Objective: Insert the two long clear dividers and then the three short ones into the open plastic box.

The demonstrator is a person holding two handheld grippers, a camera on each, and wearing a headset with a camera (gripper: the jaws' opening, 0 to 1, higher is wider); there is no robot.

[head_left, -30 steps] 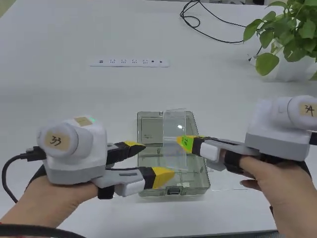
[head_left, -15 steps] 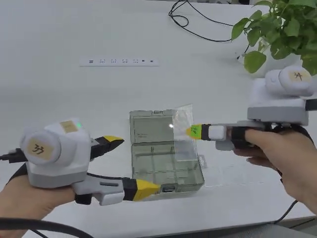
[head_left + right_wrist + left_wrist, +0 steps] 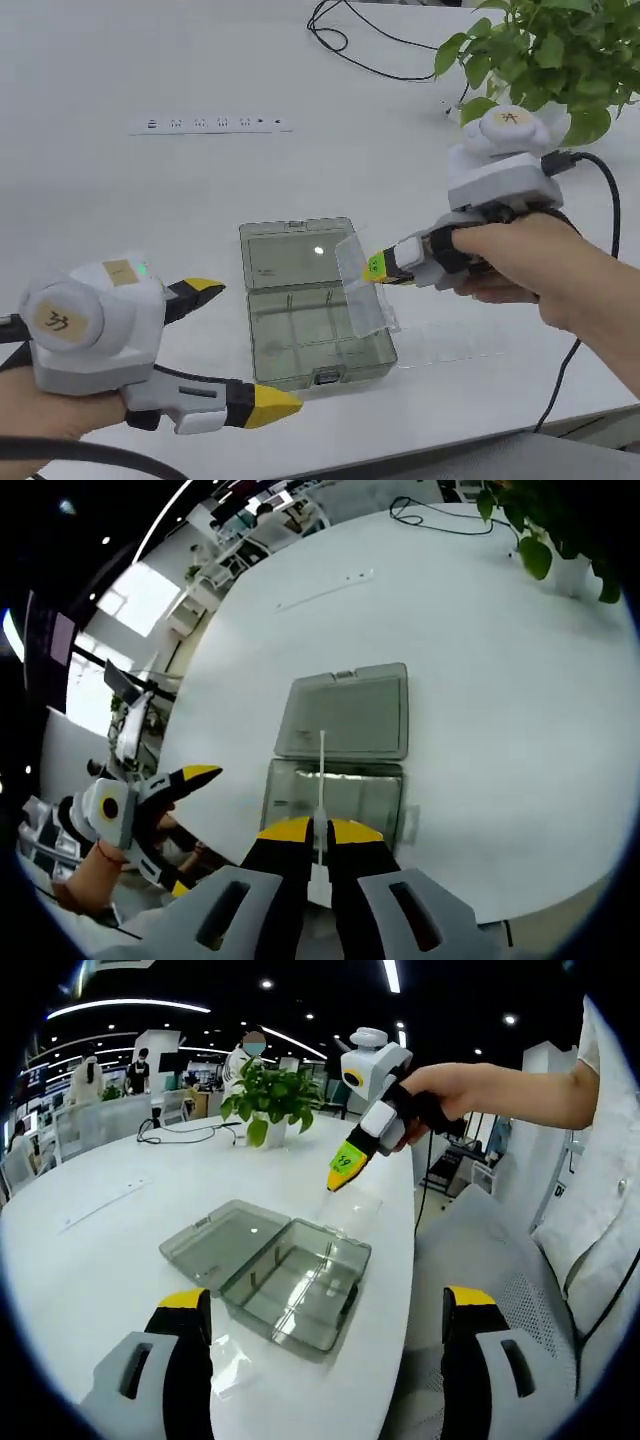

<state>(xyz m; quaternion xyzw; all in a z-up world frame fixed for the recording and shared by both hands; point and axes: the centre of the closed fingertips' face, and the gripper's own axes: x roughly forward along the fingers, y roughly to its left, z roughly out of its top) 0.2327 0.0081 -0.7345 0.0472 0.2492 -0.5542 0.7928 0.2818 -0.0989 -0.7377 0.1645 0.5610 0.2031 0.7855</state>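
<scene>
The smoky clear plastic box [image 3: 262,330] lies open on the white table, its lid [image 3: 290,252] flat behind the base. My right gripper [image 3: 378,267] is shut on a clear divider [image 3: 360,290], which hangs tilted over the right part of the base. In the right gripper view the divider [image 3: 321,770] shows edge-on between the shut jaws [image 3: 318,830], above the box [image 3: 350,715]. My left gripper [image 3: 237,345] stands open at the box's near left, holding nothing. The left gripper view shows the box [image 3: 230,1250] ahead and the right gripper [image 3: 345,1165] above it.
More clear dividers [image 3: 450,340] lie flat on the table right of the box. A white power strip [image 3: 205,123] sits at the back, a black cable [image 3: 345,45] and a potted plant [image 3: 540,50] at the back right. The table's near edge runs just below the box.
The left gripper has drawn back from the box toward the near left, its jaws wider apart. The right gripper has rolled, and the divider now tilts lower over the base.
</scene>
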